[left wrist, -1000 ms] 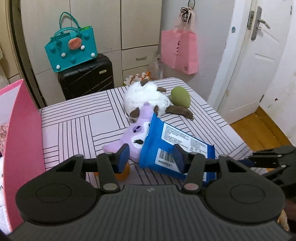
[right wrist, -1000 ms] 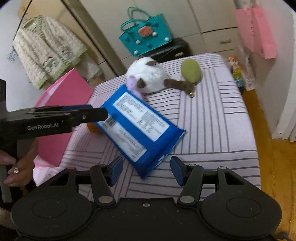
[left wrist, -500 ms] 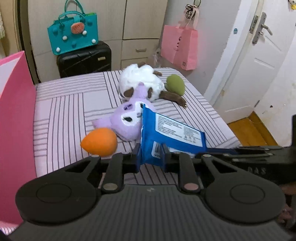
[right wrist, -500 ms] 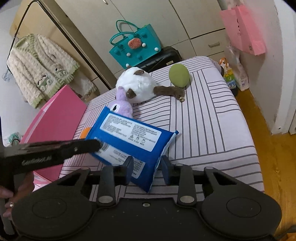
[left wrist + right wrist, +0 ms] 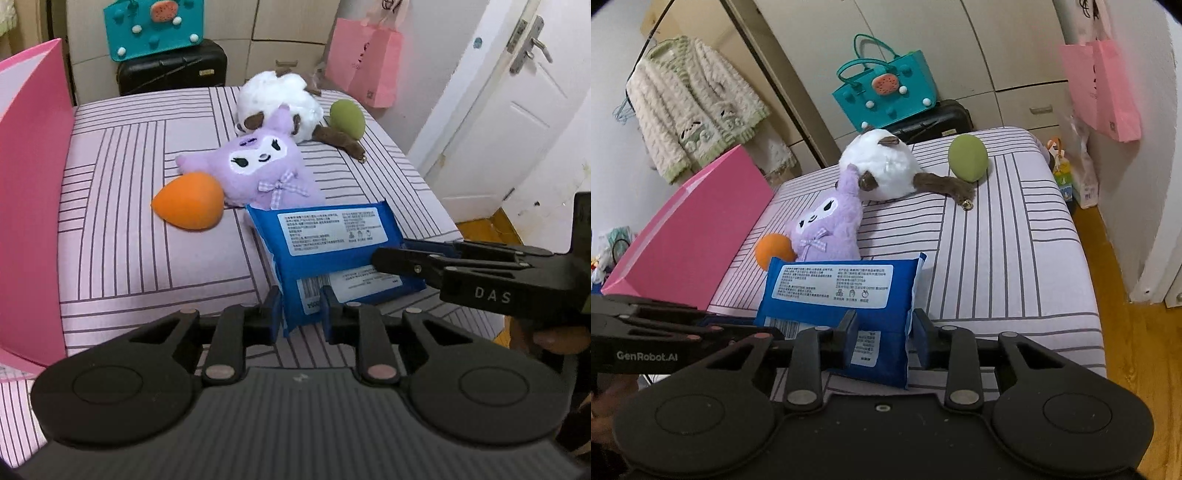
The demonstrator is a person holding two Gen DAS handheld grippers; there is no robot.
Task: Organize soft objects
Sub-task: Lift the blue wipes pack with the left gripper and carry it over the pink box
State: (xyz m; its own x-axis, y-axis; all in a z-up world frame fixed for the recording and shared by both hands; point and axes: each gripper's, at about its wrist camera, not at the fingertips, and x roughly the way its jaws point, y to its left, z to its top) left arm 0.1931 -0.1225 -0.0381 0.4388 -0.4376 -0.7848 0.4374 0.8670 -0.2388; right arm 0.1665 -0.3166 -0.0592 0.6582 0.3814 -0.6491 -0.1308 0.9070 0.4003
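Note:
A blue wipes pack (image 5: 332, 236) (image 5: 834, 288) hangs just above the striped purple cover (image 5: 129, 229), held from two sides. My left gripper (image 5: 301, 314) is shut on its near corner, by the barcode. My right gripper (image 5: 882, 332) is shut on the pack's other end and reaches in from the right in the left wrist view (image 5: 402, 254). Behind the pack lie a purple plush (image 5: 266, 166) (image 5: 827, 229) and an orange egg-shaped sponge (image 5: 188, 201). Farther back are a white plush (image 5: 277, 99) and a green egg sponge (image 5: 347, 118).
An open pink box (image 5: 33, 184) (image 5: 690, 229) stands at the cover's left edge. A teal bag (image 5: 155, 26) sits on a black suitcase (image 5: 170, 74) behind. A pink bag (image 5: 365, 66) hangs on the wall; wooden floor (image 5: 1126, 332) drops off to the right.
Both grippers have closed onto the blue pack, which was loose between their fingers. The left gripper has sunk and rolled, and the purple plush and orange sponge now show in full.

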